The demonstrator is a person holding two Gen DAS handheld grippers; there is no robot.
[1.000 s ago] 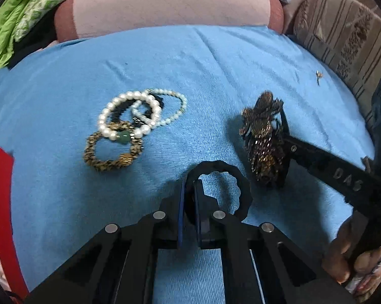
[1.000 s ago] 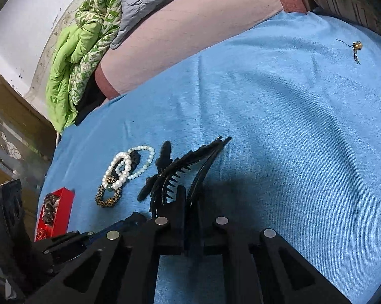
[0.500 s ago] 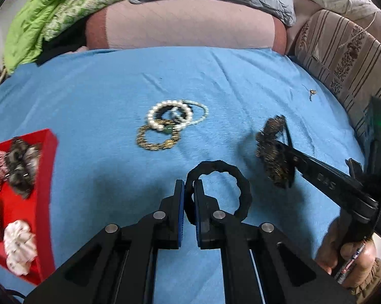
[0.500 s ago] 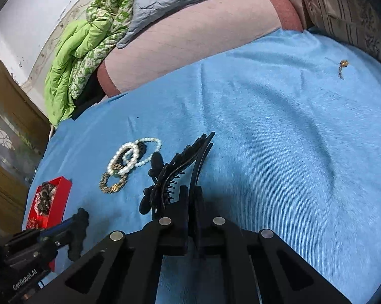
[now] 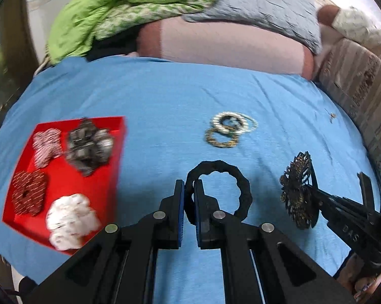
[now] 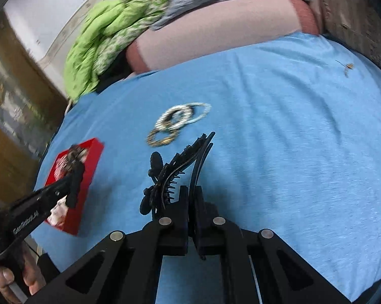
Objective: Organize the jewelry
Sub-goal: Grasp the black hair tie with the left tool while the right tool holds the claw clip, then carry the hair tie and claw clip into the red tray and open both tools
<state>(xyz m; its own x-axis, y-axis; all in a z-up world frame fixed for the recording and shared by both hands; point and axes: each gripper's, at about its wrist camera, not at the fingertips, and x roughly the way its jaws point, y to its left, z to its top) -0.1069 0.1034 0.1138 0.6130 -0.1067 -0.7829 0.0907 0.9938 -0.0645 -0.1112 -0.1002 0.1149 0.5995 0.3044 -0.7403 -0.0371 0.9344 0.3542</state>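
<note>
Above a blue sheet (image 5: 165, 96) spread over a bed, two hand-held grippers hang side by side, each pointing down at a slant. The left gripper (image 5: 189, 192) has its jaws nearly together, pinched on the rim of a black scalloped ring (image 5: 243, 190) — probably a fabric hair tie, though blur hides the texture — which stands clear of the cloth beyond the fingertips. The right gripper (image 6: 190, 197) is clamped tight on a black hair claw (image 6: 175, 167) with a beaded ornament on its back; the claw's teeth and curved arms point up and away from the jaws. In the left wrist view the same claw appears at the right, its bronze-and-black ornament facing the camera.

To the left lies a red tray (image 5: 114, 157) on the sheet, holding four scrunchies: a red-and-white striped one, a dark grey one, a dark red patterned one and a white one (image 5: 71, 221). Well apart from the tray, near the middle of the sheet, a cluster of bracelets (image 5: 228, 131) rests in a loose heap — pearl-like loops overlapping a gold-brown beaded ring. A small earring (image 6: 346, 67) lies alone toward the far right edge. Behind the sheet sit a pink pillow (image 5: 228, 45), a green quilt (image 5: 129, 7) and a grey cover (image 5: 266, 5).
</note>
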